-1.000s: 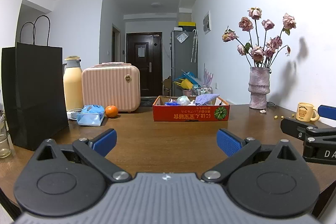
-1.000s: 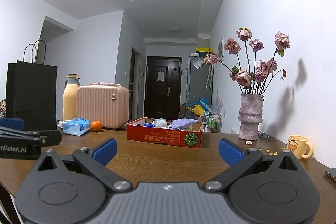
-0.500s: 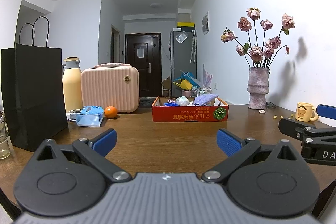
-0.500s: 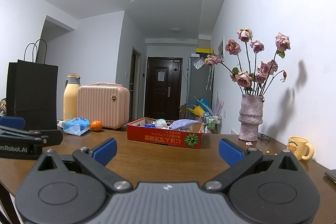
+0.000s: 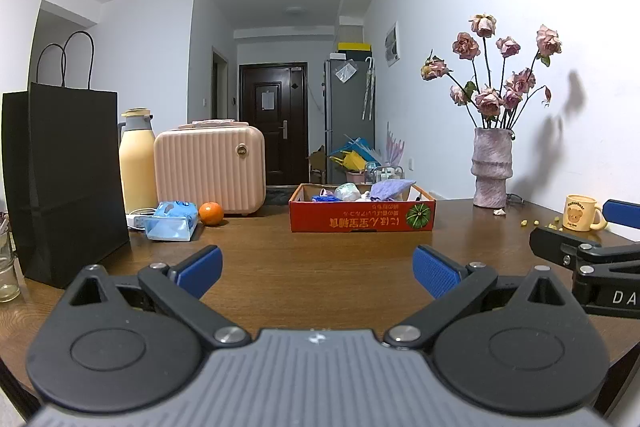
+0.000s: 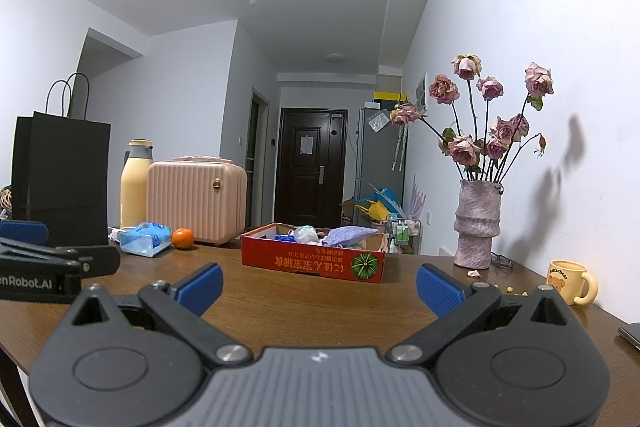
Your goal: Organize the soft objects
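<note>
Left hand-held gripper (image 5: 317, 269), blue-padded jaws spread wide with nothing between them, held low over the brown bench (image 5: 320, 267); right hand-held gripper (image 6: 319, 285), likewise spread wide and empty, alongside it. In the left wrist view the right unit's black finger enters at 3 o'clock; in the right wrist view the left unit enters at 9 o'clock.

At 12 o'clock from both grippers, well apart from them, a red cardboard box (image 5: 362, 221) rests on the bench. Soft objects lie inside it: a lavender cloth pouch (image 5: 390, 188) draped over the right rim and a pale crumpled bundle (image 5: 347, 191) beside it; smaller items in the box are too small to identify.

At 10 o'clock, a blue tissue pack (image 5: 170, 227) with an orange (image 5: 211, 213) just beside it; behind these, a pink ribbed mini suitcase (image 5: 210, 169), a cream thermos (image 5: 137, 163) and a black paper bag (image 5: 66, 179). At 2 o'clock, a vase of dried roses (image 5: 492, 173) against the wall and a yellow bear mug (image 5: 580, 213).
</note>
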